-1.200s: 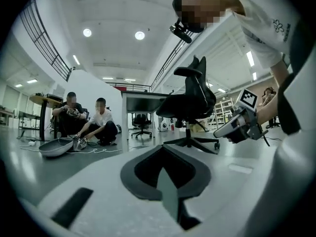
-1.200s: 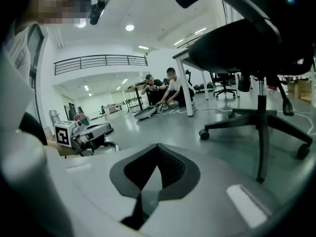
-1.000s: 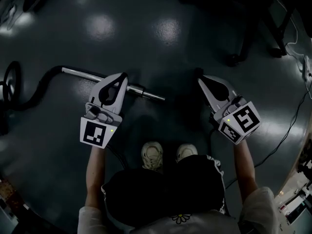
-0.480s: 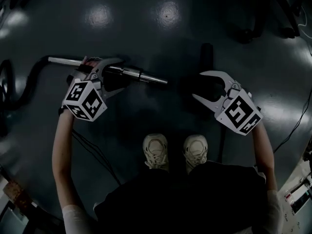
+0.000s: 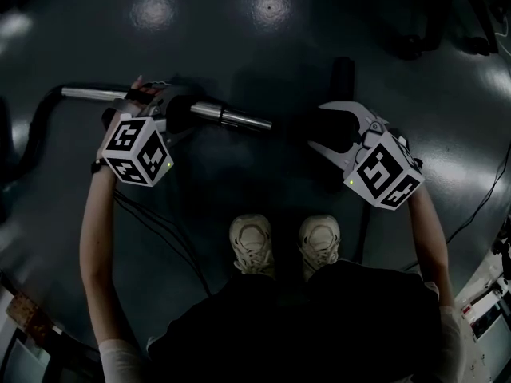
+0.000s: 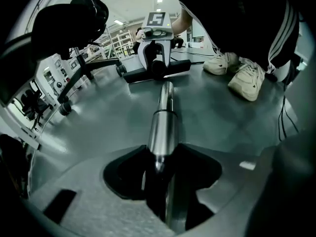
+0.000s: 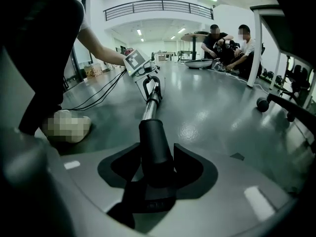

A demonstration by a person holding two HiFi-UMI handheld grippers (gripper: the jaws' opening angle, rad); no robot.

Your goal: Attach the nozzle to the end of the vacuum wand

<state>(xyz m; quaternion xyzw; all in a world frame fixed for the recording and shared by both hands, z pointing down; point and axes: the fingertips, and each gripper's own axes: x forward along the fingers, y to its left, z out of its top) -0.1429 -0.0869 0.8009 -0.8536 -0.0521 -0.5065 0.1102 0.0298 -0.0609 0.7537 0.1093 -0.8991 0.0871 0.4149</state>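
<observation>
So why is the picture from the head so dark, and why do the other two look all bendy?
Head view: dim all over, with ceiling lights glaring off the shiny floor, so the black nozzle almost disappears. Left gripper view: the wide lens bends the floor into a bowl, the corners go black, and the metal wand looks sharp. Right gripper view: brighter, with the same bulge.
</observation>
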